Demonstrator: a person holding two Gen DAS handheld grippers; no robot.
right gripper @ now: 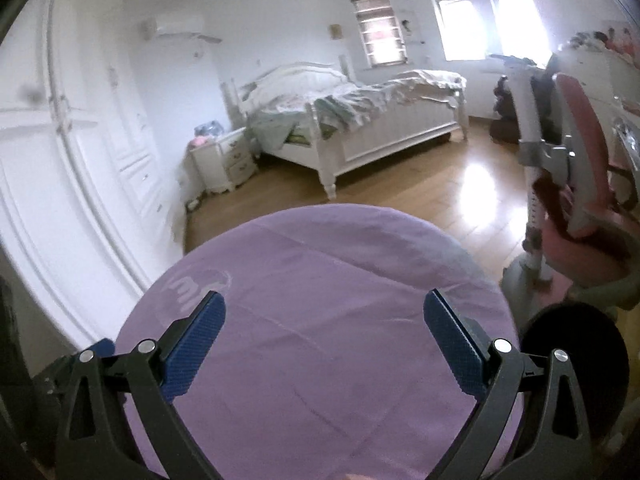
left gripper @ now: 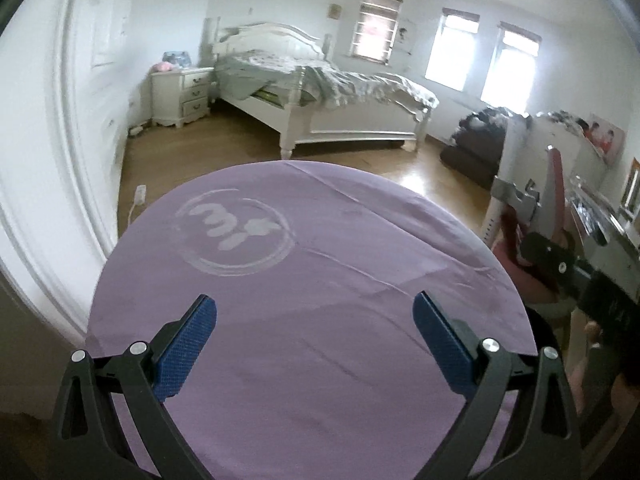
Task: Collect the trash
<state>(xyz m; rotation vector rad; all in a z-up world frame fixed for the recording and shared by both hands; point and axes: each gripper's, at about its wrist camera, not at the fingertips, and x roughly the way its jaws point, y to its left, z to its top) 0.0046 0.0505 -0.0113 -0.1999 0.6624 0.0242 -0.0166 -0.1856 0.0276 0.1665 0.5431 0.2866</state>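
Both grippers hang over the purple cloth [left gripper: 304, 280], left gripper [left gripper: 315, 312] and right gripper [right gripper: 325, 310] spread wide, holding nothing. No trash shows anywhere, so neither hand looks nearer to any.

My left gripper [left gripper: 316, 320] is held level and forward, its two black arms splayed wide and the blue-padded fingers [left gripper: 188, 344] well apart, gripping nothing. My right gripper [right gripper: 324, 320] takes the same pose: jaws spread, blue pads [right gripper: 452, 340] facing each other across a broad gap, nothing between them. At the lower left of the right wrist view, a blue edge of my left gripper [right gripper: 105, 346] shows just beside it.
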